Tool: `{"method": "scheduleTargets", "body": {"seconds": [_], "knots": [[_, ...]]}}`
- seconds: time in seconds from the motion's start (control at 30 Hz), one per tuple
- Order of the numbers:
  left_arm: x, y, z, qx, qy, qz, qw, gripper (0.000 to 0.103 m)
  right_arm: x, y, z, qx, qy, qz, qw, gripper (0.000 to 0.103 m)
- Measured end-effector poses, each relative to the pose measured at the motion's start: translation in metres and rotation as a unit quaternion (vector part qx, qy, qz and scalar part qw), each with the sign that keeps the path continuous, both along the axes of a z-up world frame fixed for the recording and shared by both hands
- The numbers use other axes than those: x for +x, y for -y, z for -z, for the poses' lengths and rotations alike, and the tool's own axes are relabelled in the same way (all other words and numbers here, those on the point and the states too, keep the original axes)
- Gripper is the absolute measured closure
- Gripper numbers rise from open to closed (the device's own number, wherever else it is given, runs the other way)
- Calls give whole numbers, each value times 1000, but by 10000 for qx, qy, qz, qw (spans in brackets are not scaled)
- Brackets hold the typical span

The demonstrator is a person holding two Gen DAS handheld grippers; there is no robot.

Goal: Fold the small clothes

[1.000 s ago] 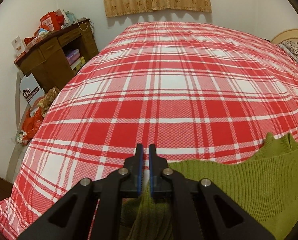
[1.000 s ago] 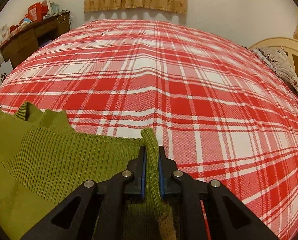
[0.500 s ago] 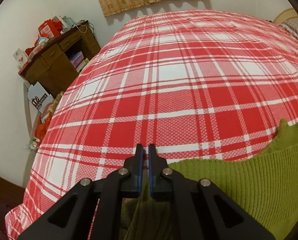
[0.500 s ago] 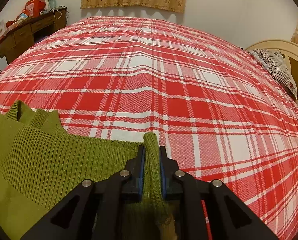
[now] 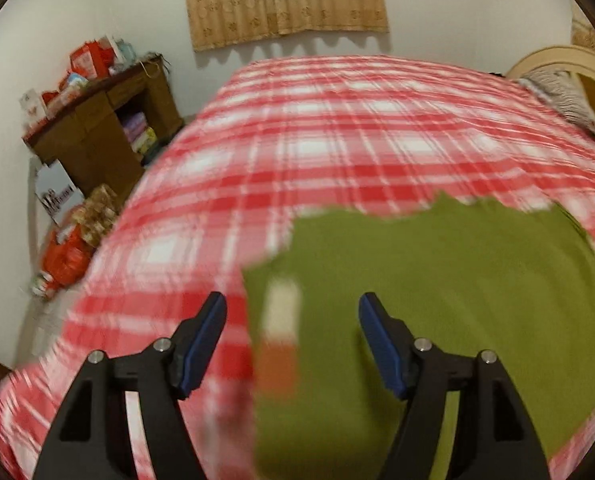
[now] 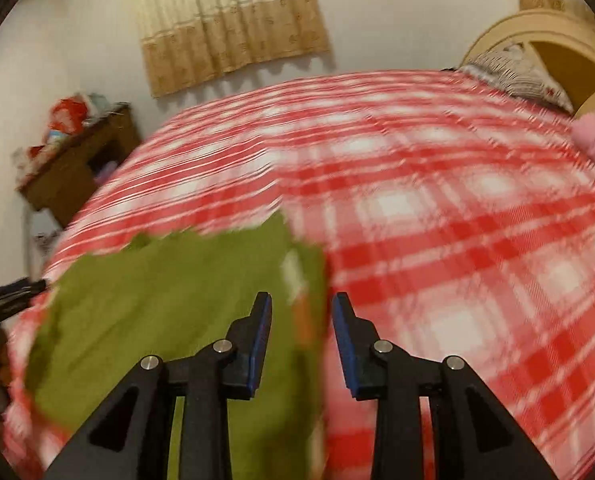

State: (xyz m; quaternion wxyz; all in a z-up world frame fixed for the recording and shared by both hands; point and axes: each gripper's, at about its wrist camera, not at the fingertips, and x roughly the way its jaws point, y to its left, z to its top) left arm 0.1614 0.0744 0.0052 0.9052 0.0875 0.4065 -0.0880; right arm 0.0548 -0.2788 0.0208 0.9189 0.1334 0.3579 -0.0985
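Both grips released: left gripper (image 5: 292, 298) with jaws just opened wide, right gripper (image 6: 301, 297) with jaws just opened to a narrower gap. Green cloth visible through each gap, but pressed by no pad. Green sweater (image 5: 437, 280) flat on the plaid bedspread (image 5: 337, 140), from 6 to 3 o'clock in the left view and from 6 to 9 o'clock in the right view. Much blur, so no clear reading of the fold line. Likely risks: thick knit springing back open, or a fingertip hooking the near hem on the way out and dragging the layers askew. Bed edge at 9 o'clock in the left view, with the wooden cabinet (image 5: 97, 136) beyond at 10 o'clock. Much free bedspread toward 12 o'clock. Headboard (image 6: 537, 40) at 1 o'clock in the right view.
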Motion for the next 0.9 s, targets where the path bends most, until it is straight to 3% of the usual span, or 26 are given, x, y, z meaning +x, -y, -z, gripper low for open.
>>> {"method": "scheduleTargets", "body": {"seconds": [0.03, 0.07, 0.1, 0.2, 0.23, 0.27, 0.33, 0.47, 0.6, 0.73, 0.9], "knots": [[-13, 1, 6, -52, -58, -4, 10000, 32, -8, -7, 3, 20, -28, -24, 10000, 57], [-21, 2, 11, -80, -100, -29, 9999, 32, -16, -13, 8, 33, -91, -36, 9999, 43], [-30, 0, 16, -117, -156, -76, 9998, 32, -22, -20, 13, 29, -122, -57, 9999, 38], [-53, -4, 29, -345, -315, -218, 9987, 31, -30, -40, 29, -302, -296, -107, 9990, 38], [-60, -2, 31, -263, -201, -261, 9991, 27, -31, -46, 34, -372, -375, -185, 9984, 38], [-66, 0, 32, -151, -94, -260, 9995, 23, -32, -52, 40, -489, -495, -221, 9973, 41], [-71, 4, 34, 70, 7, -193, 9998, 19, -33, -63, 48, -906, -716, -136, 9932, 97], [-66, 5, 36, 225, 48, -222, 9995, 10, -40, -72, 54, -588, -826, -154, 9947, 98], [-63, -7, 42, 32, -97, -299, 9995, 1, -63, -75, 61, -783, -817, 15, 9936, 100], [-64, -10, 49, -11, -179, -318, 9993, 0, -72, -52, 65, -277, -630, 46, 9976, 102], [-69, -10, 48, 114, -274, -411, 9987, 0, -62, -66, 53, -822, -999, -415, 9907, 98]]}}
